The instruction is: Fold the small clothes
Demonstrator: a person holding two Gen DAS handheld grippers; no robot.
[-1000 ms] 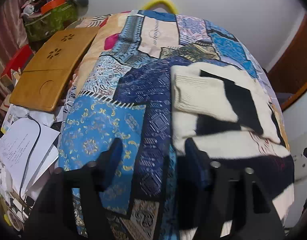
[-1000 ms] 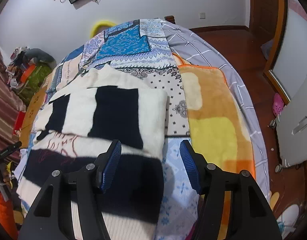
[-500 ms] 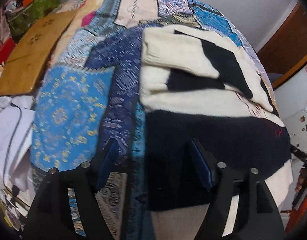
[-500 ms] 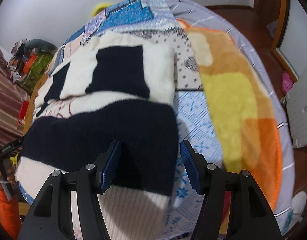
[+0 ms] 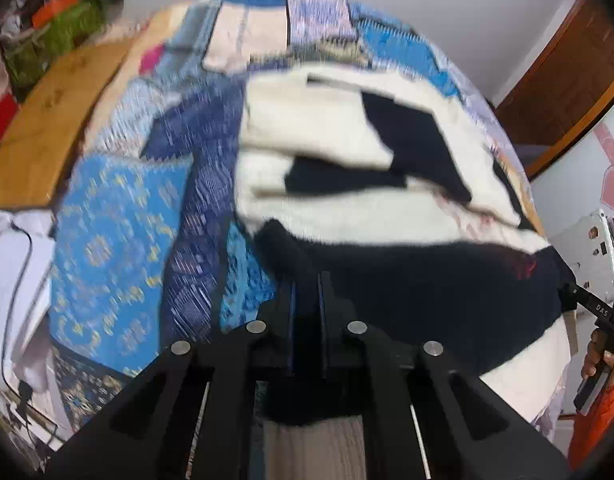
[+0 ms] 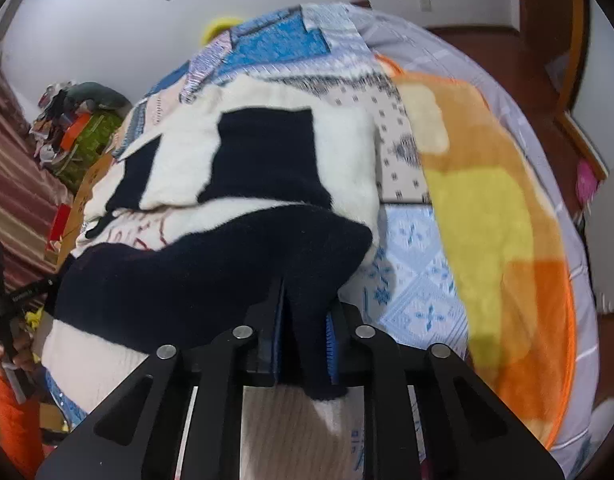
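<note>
While both tilt down — left gripper [image 5: 307, 300] jaws pinch sweater [image 5: 407, 280] | right gripper [image 6: 305, 320] jaws closing on it

The sweater [image 6: 235, 184] lies on the bedspread [image 5: 119, 240], blanket [image 6: 495, 216] to its right.

Sweater [image 6: 267, 160]: cream and black blocks, red stitched lettering on the cream band, broad black band near the hem, cream ribbed hem
Bedspread [image 5: 119, 240]: patchwork of blue, navy, beige and lilac prints, gold motifs on bright blue at near left
Blanket [image 6: 487, 208]: orange and yellow blocks, right side
Board [image 5: 51, 128]: plain brown wood, far left
</note>
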